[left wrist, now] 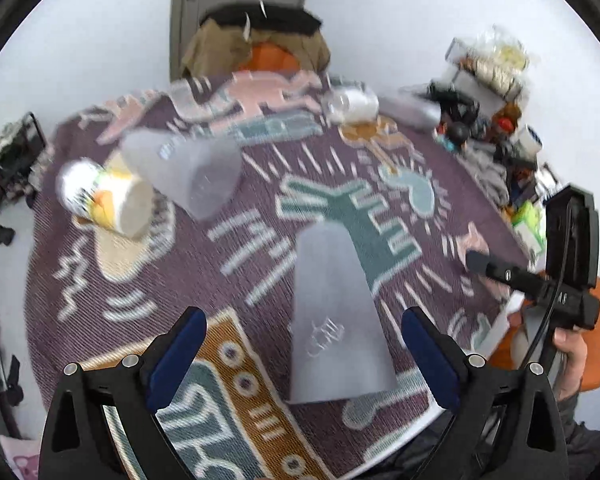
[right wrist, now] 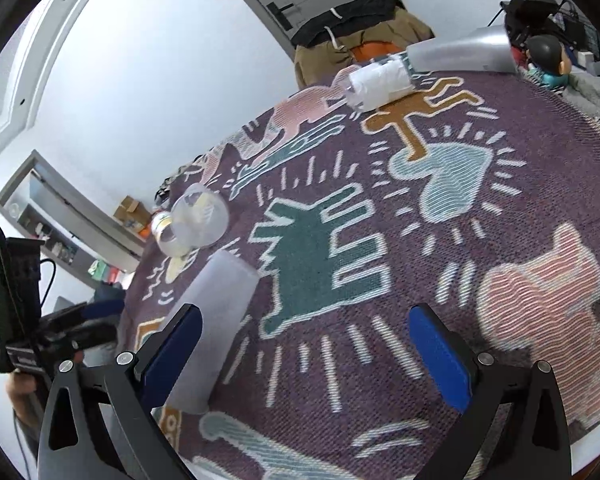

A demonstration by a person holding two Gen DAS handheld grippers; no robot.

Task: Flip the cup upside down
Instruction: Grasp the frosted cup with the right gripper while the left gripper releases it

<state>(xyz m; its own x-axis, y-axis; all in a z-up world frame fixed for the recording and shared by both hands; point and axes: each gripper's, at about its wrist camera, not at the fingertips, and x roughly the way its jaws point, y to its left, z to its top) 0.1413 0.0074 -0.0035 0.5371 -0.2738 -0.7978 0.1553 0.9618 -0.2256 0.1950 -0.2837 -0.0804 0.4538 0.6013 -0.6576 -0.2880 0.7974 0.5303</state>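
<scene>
A frosted grey cup (left wrist: 334, 320) stands upside down on the patterned tablecloth (left wrist: 228, 272), wide rim down, between the open fingers of my left gripper (left wrist: 304, 356), which do not touch it. It also shows in the right wrist view (right wrist: 214, 320), just beyond the left finger of my open, empty right gripper (right wrist: 306, 356). A second frosted cup (left wrist: 184, 176) lies on its side at the left, against a white and yellow paper cup (left wrist: 104, 200). The right gripper's body (left wrist: 556, 268) shows at the right edge of the left wrist view.
A clear cup with white paper inside (left wrist: 352, 104) and another frosted cup (left wrist: 412, 110) lie on their sides at the far side. Clutter and toys (left wrist: 496, 120) crowd the right rim. A chair with clothes (left wrist: 256, 44) stands behind the table.
</scene>
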